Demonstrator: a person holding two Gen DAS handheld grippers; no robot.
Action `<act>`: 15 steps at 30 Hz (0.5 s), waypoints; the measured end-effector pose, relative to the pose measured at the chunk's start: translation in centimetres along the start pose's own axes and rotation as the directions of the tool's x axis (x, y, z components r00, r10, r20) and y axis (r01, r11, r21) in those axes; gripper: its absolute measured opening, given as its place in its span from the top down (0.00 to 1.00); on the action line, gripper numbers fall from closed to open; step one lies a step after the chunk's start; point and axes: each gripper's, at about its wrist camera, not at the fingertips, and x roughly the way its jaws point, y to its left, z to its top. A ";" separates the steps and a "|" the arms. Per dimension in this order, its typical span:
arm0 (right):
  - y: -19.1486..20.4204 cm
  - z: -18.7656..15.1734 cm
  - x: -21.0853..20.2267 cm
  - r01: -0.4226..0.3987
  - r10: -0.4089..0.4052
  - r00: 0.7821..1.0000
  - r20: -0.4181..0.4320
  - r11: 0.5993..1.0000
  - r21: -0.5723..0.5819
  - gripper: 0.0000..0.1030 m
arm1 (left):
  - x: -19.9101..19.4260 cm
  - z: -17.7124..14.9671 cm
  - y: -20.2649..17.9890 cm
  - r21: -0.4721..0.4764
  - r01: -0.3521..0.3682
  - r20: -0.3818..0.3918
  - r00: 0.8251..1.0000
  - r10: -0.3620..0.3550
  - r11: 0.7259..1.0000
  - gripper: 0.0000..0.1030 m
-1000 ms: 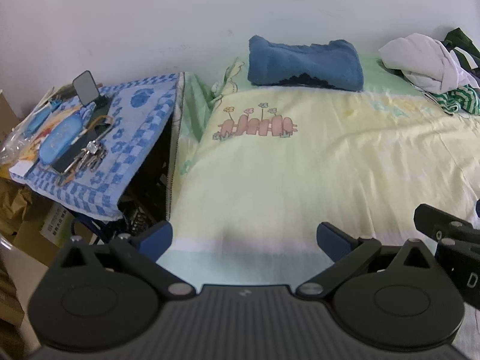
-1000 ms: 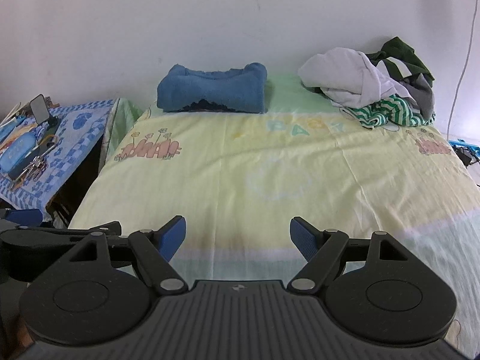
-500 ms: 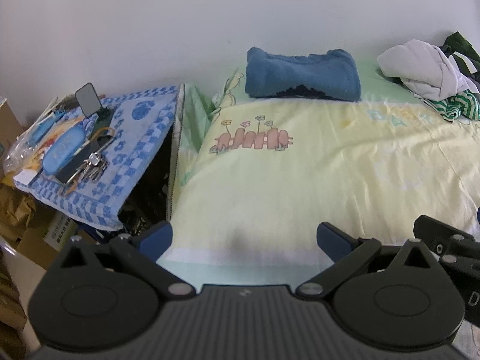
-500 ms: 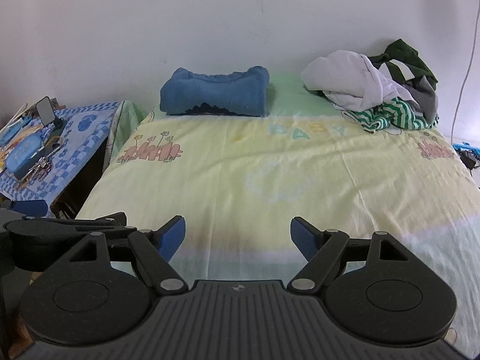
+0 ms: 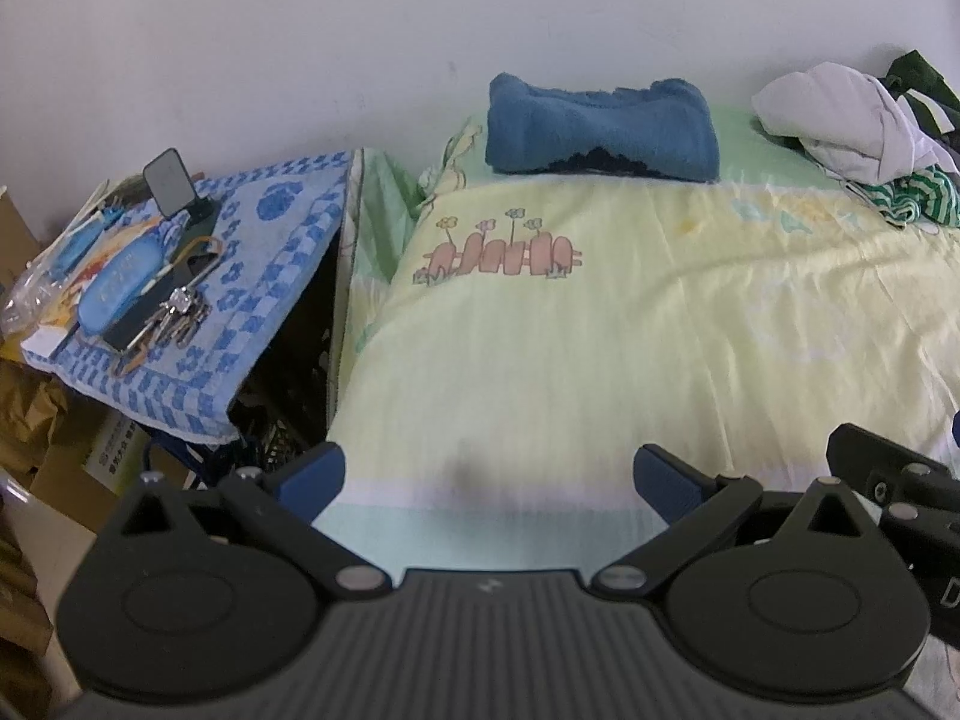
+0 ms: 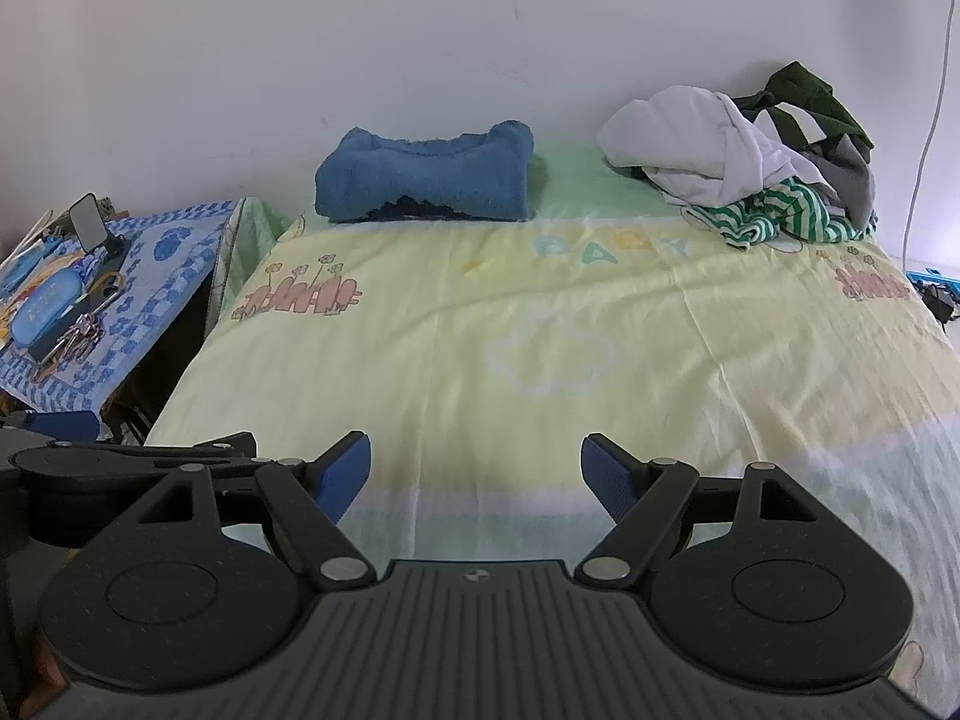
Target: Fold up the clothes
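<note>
A heap of unfolded clothes (image 6: 744, 168), white, green-striped, grey and dark green, lies at the bed's far right corner; it also shows in the left wrist view as the heap (image 5: 852, 132). A folded blue garment (image 6: 426, 180) rests against the wall at the far middle, seen too as the blue bundle (image 5: 600, 126). My left gripper (image 5: 489, 474) hovers open over the near edge of the bed, nothing between its fingers. My right gripper (image 6: 474, 468) is open as well, beside it to the right, empty. Both are far from the clothes.
The bed's yellow and green sheet (image 6: 552, 324) has cartoon prints. Left of the bed stands a side table with a blue checkered cloth (image 5: 240, 300) carrying keys (image 5: 174, 318), a blue case (image 5: 120, 285) and a small mirror (image 5: 171, 183). Cardboard boxes (image 5: 36, 450) sit below. A cable (image 6: 936, 96) hangs at the right wall.
Both grippers have drawn back and risen slightly, so the bed and clothes sit lower and farther in view. Their fingers stayed open.
</note>
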 end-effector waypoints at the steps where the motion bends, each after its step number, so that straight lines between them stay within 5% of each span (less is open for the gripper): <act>1: 0.0 0.0 0.0 -0.001 0.001 1.000 0.000 1.000 0.000 0.22 | 0.1 0.0 0.0 0.000 0.001 -0.002 1.000 -0.001 1.000 0.01; 15: 0.1 -0.1 0.3 -0.012 0.012 1.000 -0.002 1.000 0.005 0.22 | 0.4 0.0 0.3 -0.004 0.003 -0.017 1.000 -0.003 1.000 0.01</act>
